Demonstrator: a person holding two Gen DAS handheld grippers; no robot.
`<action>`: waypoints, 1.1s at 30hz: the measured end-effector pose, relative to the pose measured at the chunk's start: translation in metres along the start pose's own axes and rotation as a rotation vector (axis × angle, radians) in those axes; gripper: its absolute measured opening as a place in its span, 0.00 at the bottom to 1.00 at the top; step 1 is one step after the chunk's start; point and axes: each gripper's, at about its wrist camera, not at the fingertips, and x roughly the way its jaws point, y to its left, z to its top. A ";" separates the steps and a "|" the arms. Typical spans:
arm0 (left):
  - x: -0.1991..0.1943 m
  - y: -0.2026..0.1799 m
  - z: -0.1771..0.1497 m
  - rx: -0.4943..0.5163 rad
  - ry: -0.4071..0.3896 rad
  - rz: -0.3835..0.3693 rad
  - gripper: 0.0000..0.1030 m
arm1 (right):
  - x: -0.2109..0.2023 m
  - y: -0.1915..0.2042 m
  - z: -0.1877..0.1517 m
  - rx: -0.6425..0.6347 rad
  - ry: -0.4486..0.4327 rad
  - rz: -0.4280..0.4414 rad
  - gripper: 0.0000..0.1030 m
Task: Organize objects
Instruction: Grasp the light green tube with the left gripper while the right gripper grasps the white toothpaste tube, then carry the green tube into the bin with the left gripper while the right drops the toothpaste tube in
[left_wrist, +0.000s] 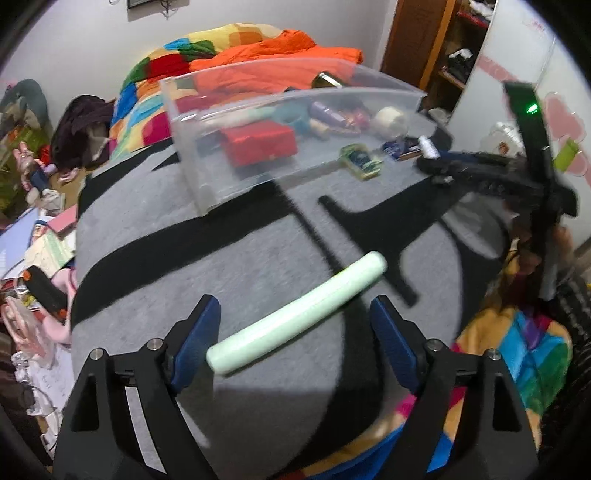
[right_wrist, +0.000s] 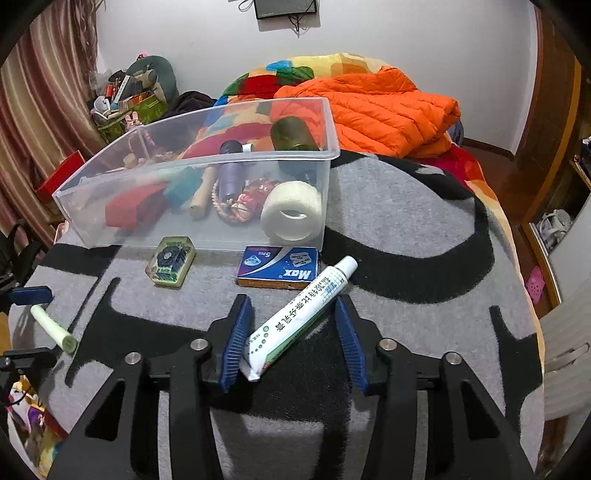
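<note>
Fingers spread on both: left gripper straddles the green stick lying diagonally; right gripper straddles the tube, cap far-right.

A clear plastic bin occupies the upper centre of the right wrist view, holding a white tape roll, red box and purple bottle. Below it lie a hexagonal resin block, a blue blade box and a white ointment tube, diagonal. A pale green stick lies diagonally, lower centre of the left view.
</note>
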 end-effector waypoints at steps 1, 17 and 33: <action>0.000 0.001 -0.001 -0.002 -0.012 0.010 0.81 | 0.000 -0.002 -0.001 0.002 -0.001 0.000 0.31; -0.005 -0.044 -0.001 -0.099 -0.057 0.055 0.16 | -0.031 -0.018 -0.026 -0.017 0.003 0.037 0.15; 0.021 -0.051 0.024 -0.147 -0.151 0.096 0.15 | -0.030 -0.017 -0.025 -0.058 0.004 0.006 0.15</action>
